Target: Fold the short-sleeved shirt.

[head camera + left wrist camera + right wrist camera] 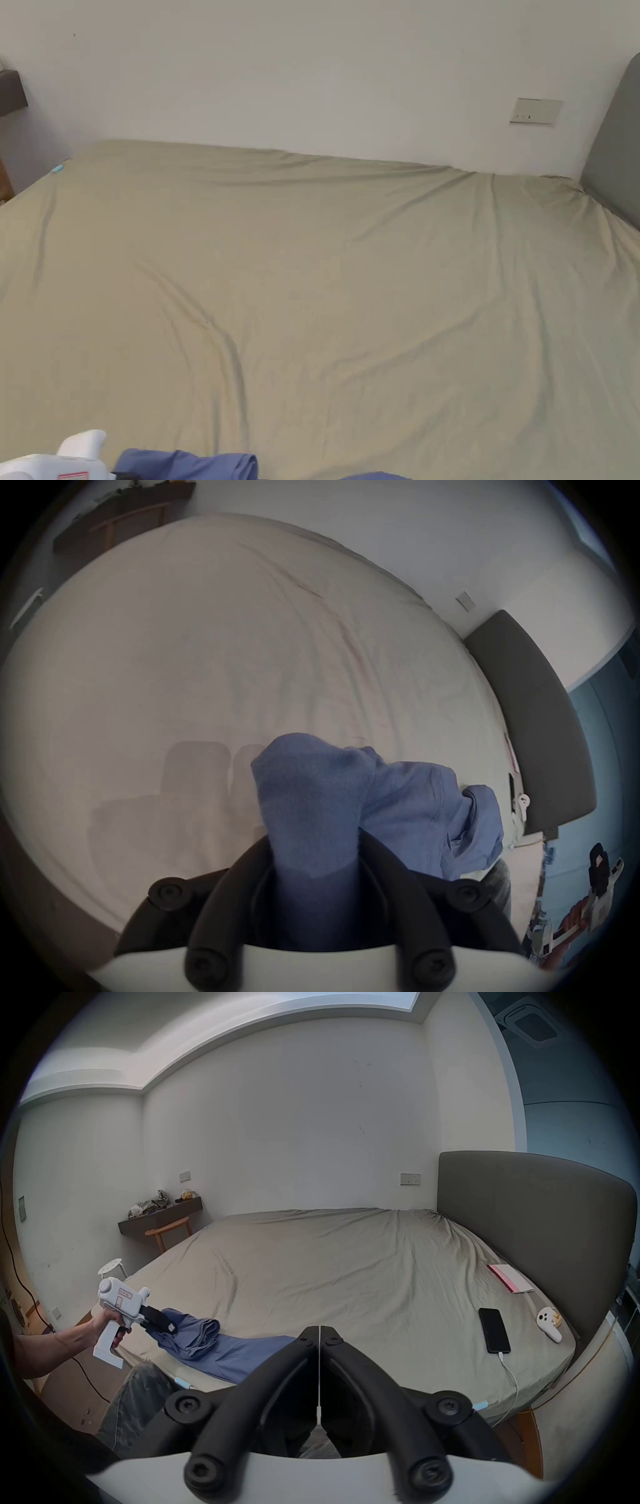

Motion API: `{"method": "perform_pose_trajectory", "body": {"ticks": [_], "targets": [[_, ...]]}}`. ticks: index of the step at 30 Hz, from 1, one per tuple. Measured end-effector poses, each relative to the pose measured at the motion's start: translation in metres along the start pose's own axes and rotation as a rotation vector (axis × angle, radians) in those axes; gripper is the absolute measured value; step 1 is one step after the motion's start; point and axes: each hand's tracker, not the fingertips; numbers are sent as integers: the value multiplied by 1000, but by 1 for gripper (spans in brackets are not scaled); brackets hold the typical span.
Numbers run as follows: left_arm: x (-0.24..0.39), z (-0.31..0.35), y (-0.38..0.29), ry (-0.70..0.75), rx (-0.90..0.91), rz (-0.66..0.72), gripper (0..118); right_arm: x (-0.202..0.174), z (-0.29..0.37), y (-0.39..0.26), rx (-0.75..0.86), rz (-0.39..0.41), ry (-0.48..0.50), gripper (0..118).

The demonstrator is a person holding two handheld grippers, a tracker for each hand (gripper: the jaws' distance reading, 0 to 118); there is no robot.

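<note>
Head view: the bed (325, 281) lies bare and wide, its beige sheet only lightly creased. The blue short-sleeved shirt (187, 465) peeks in at the bed's near edge, bunched rather than spread, just beside the white body of the left gripper (59, 459). No fold has been made, judging from this.

Left gripper view: the left gripper (313, 857) has both jaws pinched on a wad of the shirt (311, 798), which rises between them; the rest of the fabric trails in a loose heap toward the bed's grey headboard (540, 729).

Right gripper view: the right gripper (318, 1333) has its jaws closed together on nothing, hovering above the bed's near edge. Beyond it the left gripper (162, 1324), held in a hand (109, 1321), lifts one end of the shirt (221, 1348), while the remainder drapes crumpled along the bed's near edge. A phone (494, 1330) and a white controller (549, 1324) lie near the headboard, well apart from the shirt.

The task looks barely begun: the shirt must yet be laid flat on the bed, then folded.
</note>
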Motion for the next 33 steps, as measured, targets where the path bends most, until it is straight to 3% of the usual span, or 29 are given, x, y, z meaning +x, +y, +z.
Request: {"method": "perform_pose_trajectory", "body": {"ticks": [2, 6, 10, 17, 23, 29, 30, 33], "targets": [[-15, 18, 3, 52, 6, 19, 15, 1, -1, 1, 9, -10, -1, 2], [-26, 60, 16, 277, 94, -83, 15, 3, -1, 4, 22, -14, 9, 2], [-8, 83, 17, 369, 78, -104, 15, 5, -3, 2, 24, -9, 10, 2], [101, 64, -6, 153, 89, -244, 15, 4, -6, -5, -8, -32, -4, 2], [178, -10, -26, 33, 5, -381, 15, 8, 5, -12, -22, -39, -22, 2], [210, -74, -70, 119, -28, -488, 20, 21, 8, -21, -66, -84, -58, 2], [210, -76, -73, 104, -6, -484, 29, 22, 8, -23, -71, -88, -61, 2], [205, -70, -73, -122, -24, -392, 95, 22, 8, -27, -82, -96, -63, 2]]}}
